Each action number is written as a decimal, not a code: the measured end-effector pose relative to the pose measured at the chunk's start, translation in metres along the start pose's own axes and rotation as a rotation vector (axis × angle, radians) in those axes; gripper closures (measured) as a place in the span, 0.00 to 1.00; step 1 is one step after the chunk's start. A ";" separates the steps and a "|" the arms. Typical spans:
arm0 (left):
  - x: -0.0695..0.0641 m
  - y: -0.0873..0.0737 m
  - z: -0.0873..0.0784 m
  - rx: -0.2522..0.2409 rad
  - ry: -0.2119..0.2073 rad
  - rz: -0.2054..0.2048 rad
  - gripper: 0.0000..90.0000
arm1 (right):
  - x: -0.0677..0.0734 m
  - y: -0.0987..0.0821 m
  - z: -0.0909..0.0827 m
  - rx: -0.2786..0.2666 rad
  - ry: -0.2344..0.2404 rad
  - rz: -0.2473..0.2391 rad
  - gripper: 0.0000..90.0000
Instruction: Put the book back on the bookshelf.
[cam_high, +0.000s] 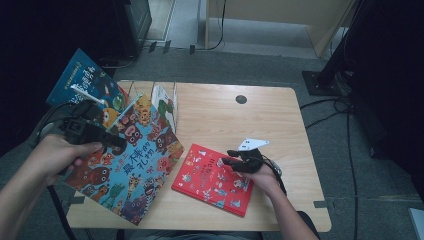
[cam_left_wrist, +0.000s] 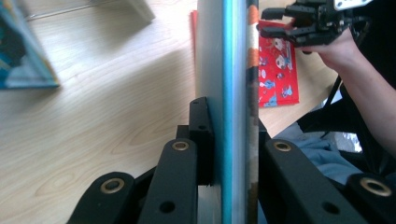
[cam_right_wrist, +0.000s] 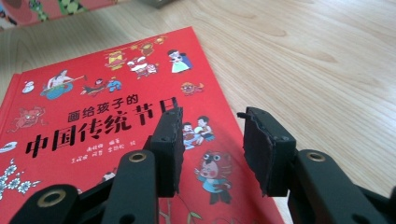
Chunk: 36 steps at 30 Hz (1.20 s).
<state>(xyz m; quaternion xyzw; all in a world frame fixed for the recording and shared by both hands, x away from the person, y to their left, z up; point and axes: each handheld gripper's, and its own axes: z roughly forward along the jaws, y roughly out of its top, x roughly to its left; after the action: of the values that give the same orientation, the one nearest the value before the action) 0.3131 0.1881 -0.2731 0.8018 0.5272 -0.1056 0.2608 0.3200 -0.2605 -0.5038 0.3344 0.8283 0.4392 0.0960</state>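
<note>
while clamped in the left tongs (cam_left_wrist: 229, 140), one animal book (cam_high: 132, 160); right tongs (cam_right_wrist: 210, 144) parted, empty, over one red book (cam_right_wrist: 93, 116)

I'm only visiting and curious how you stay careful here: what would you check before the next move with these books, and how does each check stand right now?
1. Left hand-held gripper shut on the animal book: ok, its jaws press both covers.
2. Animal book off the table: cannot tell; it is tilted, and its lower corner may rest there.
3. Free slot in the wire rack: ok, wires near its left end show a gap.
4. Blue book out of the way: not ok, it leans at the rack's left end, close to the gripper.
5. Right hand-held gripper empty: ok, jaws open over the red book.
6. Red book flat on the table: ok.
</note>
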 end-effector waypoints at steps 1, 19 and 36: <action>0.002 -0.002 -0.002 -0.004 -0.001 -0.008 0.90 | 0.000 0.000 0.001 0.002 0.007 -0.001 0.64; 0.061 -0.031 -0.047 -0.081 0.038 -0.177 0.90 | 0.002 0.002 0.004 0.054 0.012 -0.014 0.64; 0.098 -0.019 -0.090 -0.160 0.146 -0.314 0.90 | 0.003 0.001 0.006 0.071 0.011 -0.030 0.63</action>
<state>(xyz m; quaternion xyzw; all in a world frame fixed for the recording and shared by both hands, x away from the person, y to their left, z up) 0.3277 0.3191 -0.2464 0.6921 0.6699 -0.0443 0.2651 0.3215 -0.2541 -0.5063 0.3228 0.8487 0.4100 0.0861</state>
